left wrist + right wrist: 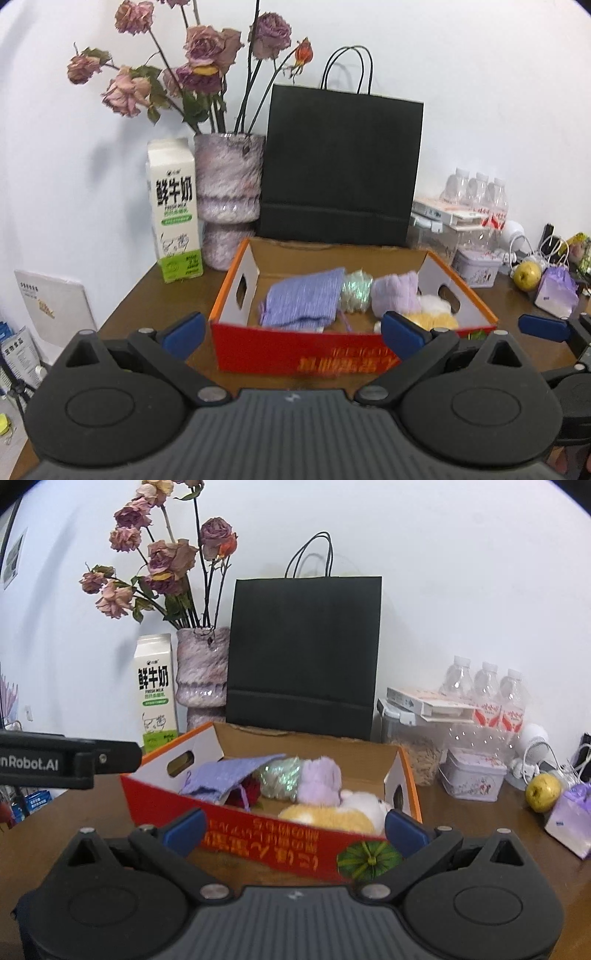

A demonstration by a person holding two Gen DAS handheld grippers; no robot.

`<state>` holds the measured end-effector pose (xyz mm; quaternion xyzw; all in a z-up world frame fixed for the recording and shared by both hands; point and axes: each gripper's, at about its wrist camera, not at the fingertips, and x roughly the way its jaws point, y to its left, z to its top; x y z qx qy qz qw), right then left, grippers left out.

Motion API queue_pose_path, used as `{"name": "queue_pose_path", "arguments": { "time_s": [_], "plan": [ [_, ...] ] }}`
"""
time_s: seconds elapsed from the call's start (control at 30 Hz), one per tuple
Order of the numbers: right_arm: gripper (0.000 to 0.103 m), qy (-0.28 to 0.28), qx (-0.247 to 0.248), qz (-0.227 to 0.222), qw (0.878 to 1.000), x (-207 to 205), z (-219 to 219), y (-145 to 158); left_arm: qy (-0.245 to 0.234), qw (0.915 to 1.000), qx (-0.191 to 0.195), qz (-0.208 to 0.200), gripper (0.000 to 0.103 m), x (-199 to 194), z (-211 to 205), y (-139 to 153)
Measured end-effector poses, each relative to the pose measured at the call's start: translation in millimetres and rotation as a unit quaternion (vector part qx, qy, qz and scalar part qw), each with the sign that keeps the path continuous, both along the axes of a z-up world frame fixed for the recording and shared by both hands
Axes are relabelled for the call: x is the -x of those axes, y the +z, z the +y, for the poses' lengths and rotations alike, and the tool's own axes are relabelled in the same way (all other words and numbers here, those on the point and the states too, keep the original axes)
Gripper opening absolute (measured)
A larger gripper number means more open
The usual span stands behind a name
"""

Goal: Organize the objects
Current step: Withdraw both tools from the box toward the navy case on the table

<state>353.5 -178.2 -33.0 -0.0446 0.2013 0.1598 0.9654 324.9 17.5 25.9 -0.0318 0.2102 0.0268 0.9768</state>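
Both the left gripper (293,334) and right gripper (295,830) are held wide apart and empty before the red cardboard box (280,350), whose near wall is spanned. Inside are seen a ribbed purple cloth (303,301), a glittery bundle (356,293) and plush toys (332,808). Behind, passage is blocked by a black bag (340,166), a vase (227,195) and a carton (175,210); bare table (147,306) lies left.

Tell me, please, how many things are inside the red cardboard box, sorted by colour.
In the red box:
Purple: 2, a knitted cloth and a fluffy toy
Pale green and glittery: 1 bundle
Yellow and white: 1 plush toy
Dark red: 1 item half hidden under the cloth
Total: 5
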Motion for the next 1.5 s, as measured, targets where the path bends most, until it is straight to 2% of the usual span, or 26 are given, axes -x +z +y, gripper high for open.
{"name": "queue_pose_path", "arguments": {
  "time_s": [0.43,0.7,0.93,1.2,1.5],
  "plan": [
    [0.103,-0.003,-0.003,0.030,1.000,54.1,-22.9,-20.8,0.001,0.9988,-0.013,0.047,0.103,43.7,-6.1,-29.4],
    [0.103,0.001,0.016,0.045,0.999,81.5,-32.6,-35.9,0.035,0.9943,-0.025,0.098,0.103,67.2,-15.2,-62.1],
    [0.103,-0.005,0.029,0.060,0.998,97.2,-49.9,-51.3,0.064,0.9917,-0.031,0.107,0.103,80.5,-22.4,-73.6],
    [0.103,-0.008,0.010,0.058,0.998,110.1,-67.6,-56.6,0.093,0.9889,-0.027,0.113,0.103,85.3,-30.0,-77.4],
    [0.103,0.007,0.008,0.054,0.998,114.9,-64.7,-57.2,0.109,0.9854,-0.020,0.129,0.103,84.5,-32.9,-81.9]
  ]
}}
